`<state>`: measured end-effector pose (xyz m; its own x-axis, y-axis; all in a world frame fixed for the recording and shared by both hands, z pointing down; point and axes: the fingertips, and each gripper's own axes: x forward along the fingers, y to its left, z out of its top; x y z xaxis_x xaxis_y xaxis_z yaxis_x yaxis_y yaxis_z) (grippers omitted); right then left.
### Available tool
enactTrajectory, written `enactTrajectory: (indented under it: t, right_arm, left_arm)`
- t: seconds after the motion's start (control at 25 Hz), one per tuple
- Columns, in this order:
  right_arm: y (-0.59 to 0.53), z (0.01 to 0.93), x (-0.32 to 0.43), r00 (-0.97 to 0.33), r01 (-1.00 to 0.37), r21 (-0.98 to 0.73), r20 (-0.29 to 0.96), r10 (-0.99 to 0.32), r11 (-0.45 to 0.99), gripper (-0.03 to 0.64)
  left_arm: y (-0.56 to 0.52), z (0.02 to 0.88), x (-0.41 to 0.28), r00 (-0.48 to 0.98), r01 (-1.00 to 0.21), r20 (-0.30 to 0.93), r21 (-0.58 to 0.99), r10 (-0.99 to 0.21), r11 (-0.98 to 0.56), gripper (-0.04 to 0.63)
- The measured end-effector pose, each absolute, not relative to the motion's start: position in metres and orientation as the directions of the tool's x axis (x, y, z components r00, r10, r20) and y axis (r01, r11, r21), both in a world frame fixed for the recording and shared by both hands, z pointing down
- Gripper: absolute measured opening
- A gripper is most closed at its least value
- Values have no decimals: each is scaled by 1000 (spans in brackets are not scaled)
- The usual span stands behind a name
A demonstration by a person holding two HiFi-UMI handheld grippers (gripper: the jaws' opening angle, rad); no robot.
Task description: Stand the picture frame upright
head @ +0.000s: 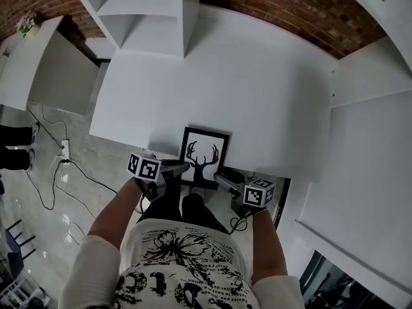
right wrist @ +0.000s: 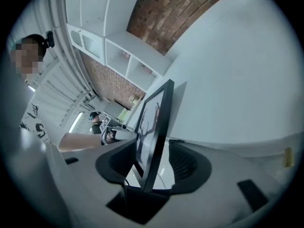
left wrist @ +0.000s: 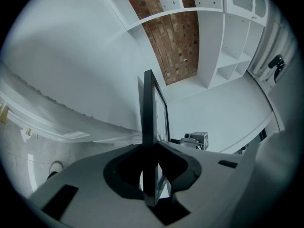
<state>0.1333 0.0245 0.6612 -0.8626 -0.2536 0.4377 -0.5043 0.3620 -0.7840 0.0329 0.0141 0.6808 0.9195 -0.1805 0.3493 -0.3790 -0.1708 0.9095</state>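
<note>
The picture frame (head: 205, 158) is black, with an antler print on white, and sits at the front edge of the white table (head: 257, 76). My left gripper (head: 183, 168) holds its lower left side. In the left gripper view the frame (left wrist: 154, 103) stands edge-on, with the left gripper (left wrist: 154, 148) shut on it. My right gripper (head: 219, 177) is at the frame's lower right corner. In the right gripper view the frame (right wrist: 157, 120) passes between the jaws of the right gripper (right wrist: 154, 146), which are open with a gap on the right side. I cannot tell whether the frame rests on the table.
White shelving (head: 154, 18) and a brick wall (head: 290, 5) stand behind the table. White cabinet panels (head: 367, 172) close in on the right. Cables and a power strip (head: 64, 150) lie on the floor at the left. The person's legs are right under the frame.
</note>
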Motion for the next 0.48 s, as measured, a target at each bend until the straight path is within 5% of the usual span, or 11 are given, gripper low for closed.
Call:
enactTrajectory:
  t: [0.2,0.28,0.48]
  right_arm:
    - [22,666,120,-898,-439,-837,401,-180,327,176]
    - [18,670,122,-907,-419,-860,380,-182,292,106]
    - [15,674,124,-918,-384,-888,338,-206,255,97]
  left_arm:
    - [12,678,29,916,-393,362,900,-175,-192,89]
    - [10,679,29,915,-394,364,898,-173,-196,89]
    - [8,679,31,907,-412,376,887,-190,-209,88]
